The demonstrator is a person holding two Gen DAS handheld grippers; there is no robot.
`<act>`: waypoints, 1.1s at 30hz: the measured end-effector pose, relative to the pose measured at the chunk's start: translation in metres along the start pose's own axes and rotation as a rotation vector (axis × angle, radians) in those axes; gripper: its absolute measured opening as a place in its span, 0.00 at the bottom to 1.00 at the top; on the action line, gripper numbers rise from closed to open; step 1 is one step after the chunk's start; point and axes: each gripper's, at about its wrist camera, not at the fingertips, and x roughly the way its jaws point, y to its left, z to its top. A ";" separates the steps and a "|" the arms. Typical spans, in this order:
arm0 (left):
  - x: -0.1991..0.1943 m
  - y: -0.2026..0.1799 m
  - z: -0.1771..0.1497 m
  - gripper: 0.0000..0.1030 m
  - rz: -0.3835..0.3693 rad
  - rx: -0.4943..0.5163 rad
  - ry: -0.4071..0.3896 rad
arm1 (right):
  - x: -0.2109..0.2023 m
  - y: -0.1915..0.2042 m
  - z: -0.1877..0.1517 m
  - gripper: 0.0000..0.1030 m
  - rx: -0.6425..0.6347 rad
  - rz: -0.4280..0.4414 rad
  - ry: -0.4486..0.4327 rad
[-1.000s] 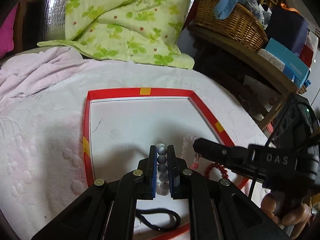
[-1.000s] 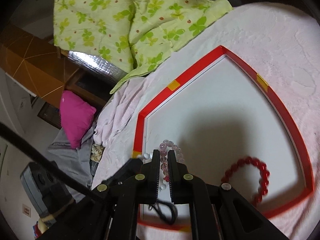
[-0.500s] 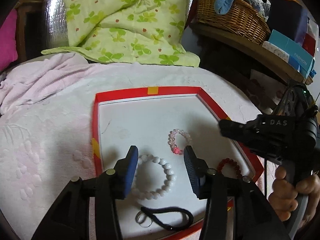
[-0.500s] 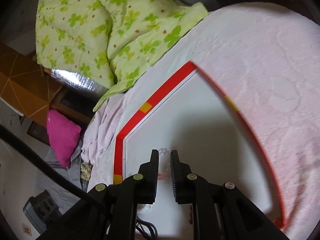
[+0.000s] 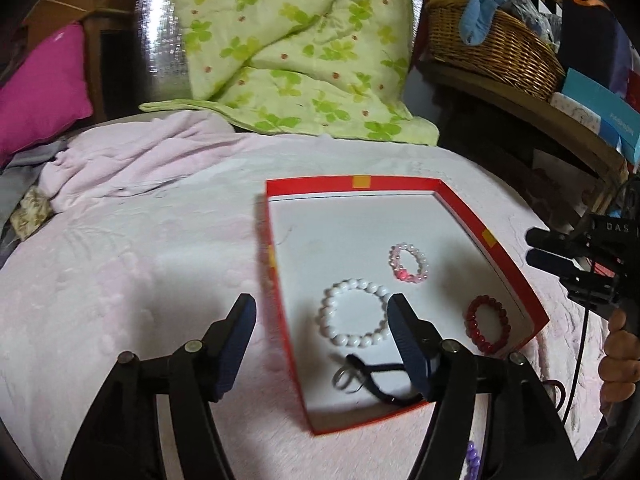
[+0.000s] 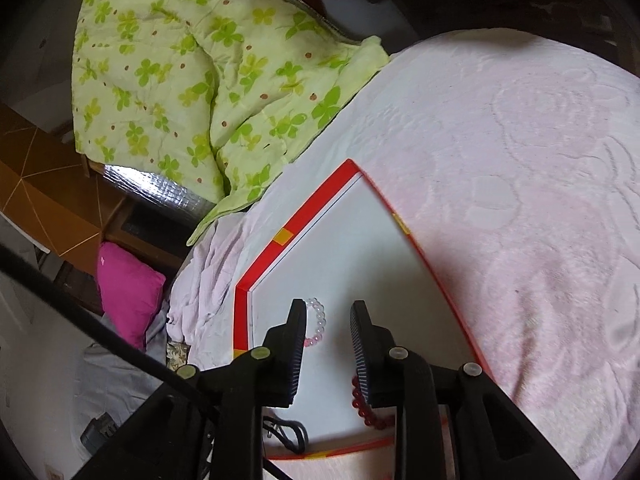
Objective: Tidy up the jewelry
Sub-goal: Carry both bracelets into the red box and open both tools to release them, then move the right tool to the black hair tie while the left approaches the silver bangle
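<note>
We see a pale pink blanket [image 5: 140, 248] covering the surface, a green clover quilt [image 5: 296, 48] and wicker basket [image 5: 496, 46] behind. The red-rimmed tray [image 5: 400, 181] holds a white bracelet [image 5: 354, 312], pink bracelet [image 5: 409, 262] and red bracelet [image 5: 486, 324]. Our left gripper [image 5: 322, 316] gapes wide, empty; our right gripper [image 6: 328, 312] stands partly open above the tray.

This is a home, most likely a bedroom. A pink embossed blanket [image 5: 120, 264] covers a soft surface. Behind the blanket lies a green clover-print quilt [image 5: 288, 48], with a magenta pillow [image 5: 36, 96] to the blanket's far left. To its far right, a wooden shelf [image 5: 532, 108] carries a wicker basket [image 5: 496, 52] of clothes and a blue box [image 5: 604, 112].
</note>
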 end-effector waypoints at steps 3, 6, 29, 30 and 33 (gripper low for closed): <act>-0.010 0.003 -0.004 0.69 0.019 -0.017 -0.010 | -0.009 0.000 -0.005 0.25 -0.004 -0.019 -0.003; -0.019 0.003 -0.008 0.70 0.036 -0.016 -0.011 | -0.014 0.005 -0.013 0.25 -0.029 -0.051 0.006; -0.079 -0.002 -0.104 0.71 0.110 0.076 0.077 | -0.088 -0.001 -0.089 0.25 -0.174 -0.045 0.090; -0.082 0.000 -0.107 0.71 0.108 0.068 0.077 | -0.092 -0.005 -0.091 0.25 -0.167 -0.045 0.090; -0.094 0.003 -0.117 0.71 0.097 0.038 0.056 | -0.103 -0.014 -0.099 0.25 -0.148 -0.041 0.091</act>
